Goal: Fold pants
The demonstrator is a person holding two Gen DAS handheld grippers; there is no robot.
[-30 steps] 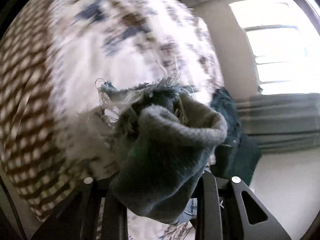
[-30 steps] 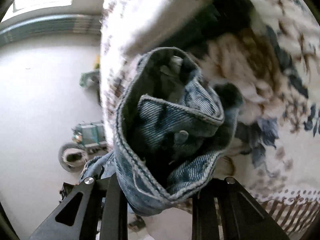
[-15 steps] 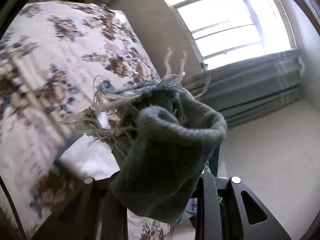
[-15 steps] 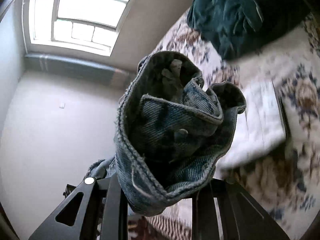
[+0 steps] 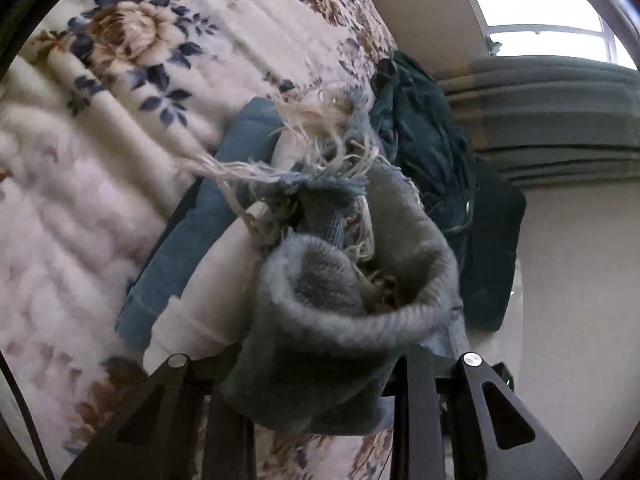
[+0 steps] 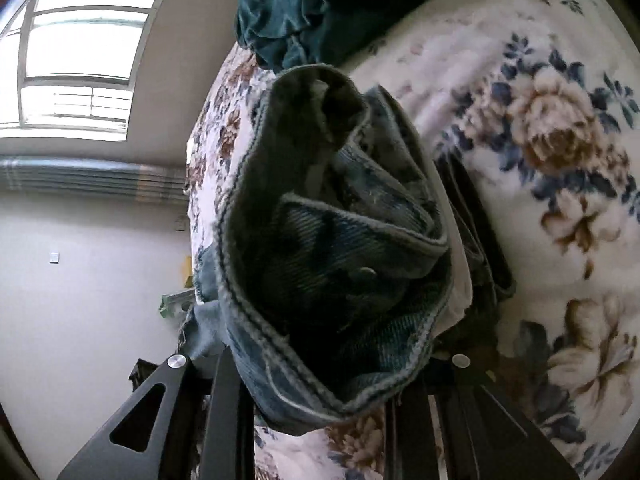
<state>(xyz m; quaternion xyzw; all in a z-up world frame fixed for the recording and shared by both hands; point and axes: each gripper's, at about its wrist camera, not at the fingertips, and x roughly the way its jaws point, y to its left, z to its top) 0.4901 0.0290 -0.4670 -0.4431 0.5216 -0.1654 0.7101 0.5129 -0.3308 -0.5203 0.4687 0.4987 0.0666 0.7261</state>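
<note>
Swung bedward: two grippers (image 5: 320, 412) (image 6: 320, 412), one pants (image 6: 332, 264).

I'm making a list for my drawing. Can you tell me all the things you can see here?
jeans: one pair, blue denim; waistband bunched in the right gripper, frayed hem bunched in the left gripper.
floral blanket: one, cream with brown and blue flowers, spread under the jeans.
dark green clothing: one heap, at the blanket's far edge.
folded clothes: a blue piece and a white piece, lying on the blanket.
window: one, bright, on the far wall.
left gripper: black, shut on the jeans.
right gripper: black, shut on the jeans.
</note>
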